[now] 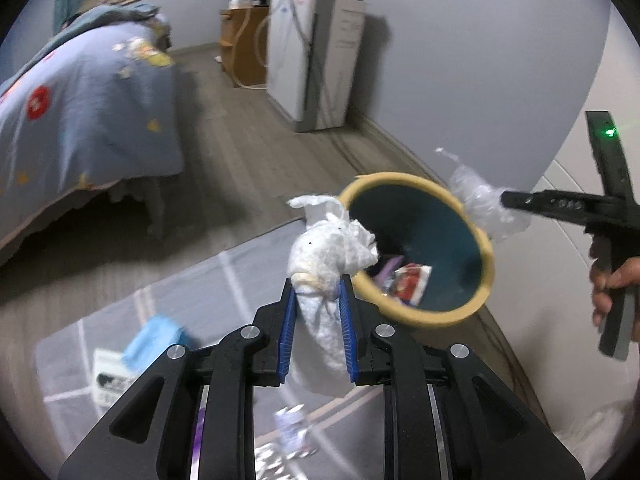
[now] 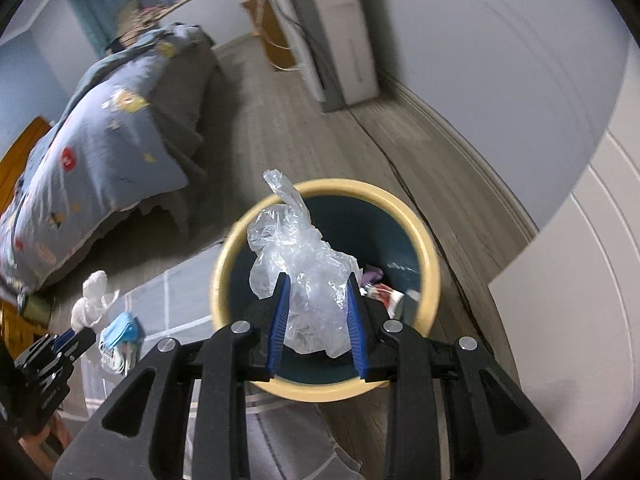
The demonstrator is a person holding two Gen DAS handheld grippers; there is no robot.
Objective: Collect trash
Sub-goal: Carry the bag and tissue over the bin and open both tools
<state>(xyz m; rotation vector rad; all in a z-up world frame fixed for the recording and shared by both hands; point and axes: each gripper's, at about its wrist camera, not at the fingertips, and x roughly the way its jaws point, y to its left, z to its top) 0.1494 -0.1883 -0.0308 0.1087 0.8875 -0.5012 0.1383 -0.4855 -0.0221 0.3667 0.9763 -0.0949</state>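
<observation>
Step in hand: carrying trash to the bin [image 2: 326, 284], both loads up at once. Left hand-held gripper [image 1: 318, 300] clamped on a crumpled white tissue [image 1: 332, 252], just short of the bin's yellow rim. Right hand-held gripper [image 2: 318, 300] clamped on a clear plastic bag [image 2: 304, 276], over the bin's mouth. Wrappers [image 2: 390, 294] already lie inside.

Next, as I judge it: right jaws part to drop; left must first clear the rim.

Wall close behind the bin, bed [image 1: 84, 120] well apart. Blue packet [image 1: 154, 338] and other scraps remain on the grey mat [image 1: 224, 280]
</observation>
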